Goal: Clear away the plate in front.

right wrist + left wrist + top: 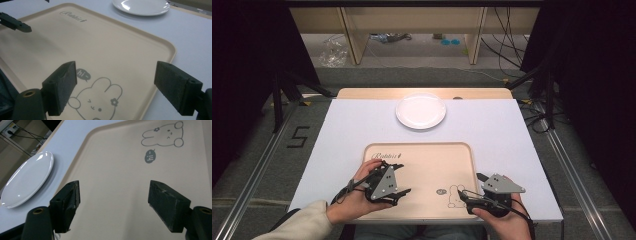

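Our left gripper [401, 178] hovers wide and empty over the tray's [462, 150] left half; lowered carelessly, it could scrape or shove the tray toward the plate [420, 111] beyond. Our right gripper [469, 196], equally wide and empty, hangs over the rabbit drawing [96, 103], partly cut off.

Overhead plus two low tray [462, 150] close-ups
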{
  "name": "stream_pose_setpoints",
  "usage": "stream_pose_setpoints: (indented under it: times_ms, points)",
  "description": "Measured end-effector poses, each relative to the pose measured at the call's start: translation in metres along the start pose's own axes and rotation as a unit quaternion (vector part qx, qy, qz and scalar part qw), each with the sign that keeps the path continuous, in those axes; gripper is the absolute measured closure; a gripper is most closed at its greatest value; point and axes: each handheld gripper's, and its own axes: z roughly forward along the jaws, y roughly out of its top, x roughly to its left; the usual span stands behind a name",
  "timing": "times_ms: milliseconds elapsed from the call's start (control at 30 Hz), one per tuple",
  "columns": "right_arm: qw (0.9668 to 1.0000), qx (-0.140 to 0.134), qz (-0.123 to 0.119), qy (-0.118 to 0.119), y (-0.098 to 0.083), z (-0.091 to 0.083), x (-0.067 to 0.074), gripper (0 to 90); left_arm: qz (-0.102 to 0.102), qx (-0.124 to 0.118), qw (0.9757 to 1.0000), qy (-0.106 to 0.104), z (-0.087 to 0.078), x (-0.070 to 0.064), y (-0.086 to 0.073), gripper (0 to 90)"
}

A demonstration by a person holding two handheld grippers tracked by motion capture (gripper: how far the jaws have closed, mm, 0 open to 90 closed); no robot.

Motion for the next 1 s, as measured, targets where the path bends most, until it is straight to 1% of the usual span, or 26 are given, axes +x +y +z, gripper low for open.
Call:
stream_pose_setpoints:
  times_ms: [33,67,100,133,167,200,233,267,300,333,400,467,500,567,633,667,700,733,800,833,867,933,1000]
  points:
    - [1.0,0.0,0.0,-0.001,0.0,0.0,0.0,19.3,0.0,0.0,1.0,0.0,0.0,0.0,0.0,25.6]
    - [1.0,0.001,0.002,0.0,0.0,0.0,0.0,19.4,-0.003,0.0,1.0,0.007,-0.001,0.005,0.002,25.5]
    - [1.0,0.001,0.002,0.001,0.0,0.0,0.0,19.4,0.006,0.003,0.9999,0.009,-0.002,0.007,0.002,25.5]
    - [1.0,0.001,0.002,0.001,0.0,0.0,0.0,19.4,0.006,0.003,0.9999,0.009,-0.002,0.007,0.002,25.5]
    - [1.0,0.002,0.002,0.001,0.0,0.0,-0.001,19.4,-0.002,0.004,0.9999,0.01,-0.001,0.008,0.003,25.5]
    - [1.0,0.001,-0.004,-0.005,0.0,0.0,-0.001,19.4,-0.001,0.004,0.9999,0.01,-0.001,0.01,0.003,25.5]
    - [1.0,0.001,-0.004,-0.005,0.0,0.0,-0.001,19.4,0.005,0.003,0.9999,0.015,-0.001,0.011,0.004,25.5]
    - [1.0,-0.003,-0.004,-0.004,0.0,0.001,-0.001,19.4,0.001,0.005,0.9999,0.014,-0.001,0.013,0.005,25.5]
    - [1.0,-0.002,-0.004,-0.005,0.0,0.001,-0.001,19.4,-0.001,0.003,0.9998,0.018,0.0,0.013,0.006,25.5]
    - [1.0,-0.003,-0.005,-0.006,0.0,0.001,-0.001,19.4,0.003,0.007,0.9998,0.017,0.001,0.015,0.007,25.5]
    - [1.0,-0.003,-0.002,-0.006,0.0,0.001,-0.001,19.4,0.005,0.013,0.9997,0.02,0.004,0.018,0.009,25.7]
    - [1.0,0.0,0.002,-0.003,0.0,0.001,0.0,19.4,0.007,0.015,0.9997,0.02,0.005,0.019,0.009,25.9]
    - [1.0,-0.003,-0.005,-0.008,0.0,0.001,-0.001,19.4,0.006,0.015,0.9996,0.022,0.006,0.021,0.01,25.9]
    - [1.0,-0.002,-0.004,-0.008,0.0,0.001,-0.002,19.4,0.006,0.022,0.9994,0.026,0.01,0.026,0.012,26.9]
    - [1.0,0.001,-0.001,-0.007,0.0,0.001,-0.002,19.4,0.018,0.028,0.9989,0.033,0.012,0.032,0.013,27.5]
    - [1.0,0.001,-0.001,-0.007,0.0,0.001,-0.002,19.4,0.018,0.028,0.9989,0.033,0.012,0.032,0.013,27.8]
    - [0.9999,0.005,-0.002,-0.011,0.0,0.0,-0.002,19.5,0.015,0.031,0.9987,0.036,0.014,0.035,0.013,27.9]
    - [0.9999,0.002,-0.004,-0.011,0.0,0.001,-0.002,19.5,0.015,0.034,0.9985,0.04,0.016,0.04,0.014,28.0]
    - [0.9999,0.001,-0.004,-0.011,0.0,0.001,-0.002,19.5,0.015,0.039,0.9983,0.042,0.02,0.045,0.015,28.3]
    - [0.9999,0.002,-0.003,-0.011,0.0,0.001,-0.002,19.5,0.015,0.039,0.9983,0.042,0.02,0.045,0.015,28.4]
    - [0.9999,0.003,-0.004,-0.011,0.0,0.001,-0.002,19.5,0.018,0.042,0.9979,0.046,0.023,0.049,0.016,28.5]
    - [0.9999,0.002,-0.002,-0.011,0.0,0.001,-0.002,19.5,0.019,0.047,0.9977,0.044,0.025,0.052,0.016,28.7]
    - [0.9999,0.007,0.003,-0.007,0.0,0.001,-0.002,19.5,0.025,0.05,0.9972,0.049,0.028,0.056,0.017,29.7]
